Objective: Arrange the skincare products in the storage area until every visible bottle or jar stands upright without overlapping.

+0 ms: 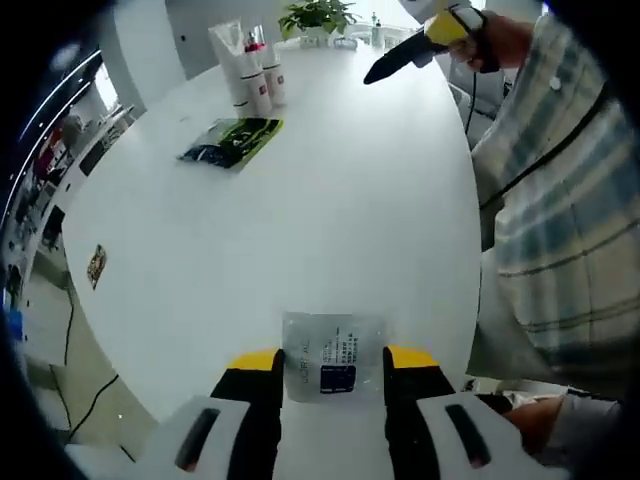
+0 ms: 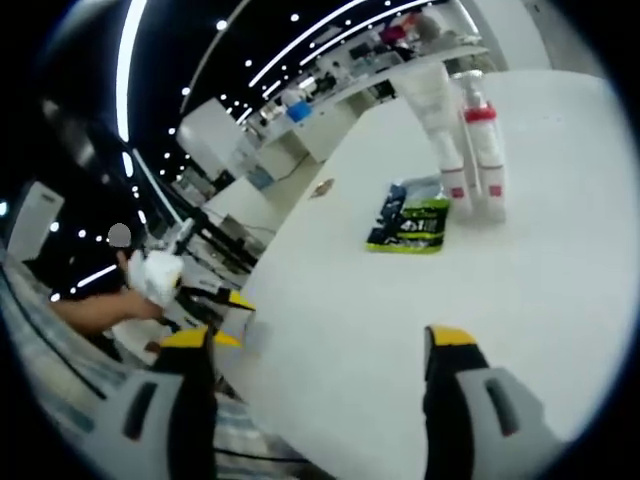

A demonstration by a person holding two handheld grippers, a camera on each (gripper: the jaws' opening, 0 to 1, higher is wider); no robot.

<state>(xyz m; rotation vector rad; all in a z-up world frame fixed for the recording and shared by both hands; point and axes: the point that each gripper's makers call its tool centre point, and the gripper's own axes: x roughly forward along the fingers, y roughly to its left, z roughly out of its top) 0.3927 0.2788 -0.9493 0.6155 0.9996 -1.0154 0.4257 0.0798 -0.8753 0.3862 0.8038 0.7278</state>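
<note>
Left gripper view: left gripper [image 1: 334, 372] clamped on clear labelled bottle [image 1: 332, 362] at near edge of white table [image 1: 330, 220]. Right gripper [image 2: 330, 345] jaws spread, empty. Upright tubes [image 1: 252, 72] beside green packet [image 1: 233, 140] far off. Risk: smooth bottle slipping, toppling tubes on placement.

The clear sachet [image 1: 333, 357] between the left tongs [image 1: 333, 372] carries a printed label with a dark blue block and small lines of print — too small to read. The tubes [image 1: 252, 68] standing far off on the counter [image 1: 330, 210] show small red marks, and the green-and-black packet [image 1: 232, 140] has printing — neither gives a legible word.
</note>
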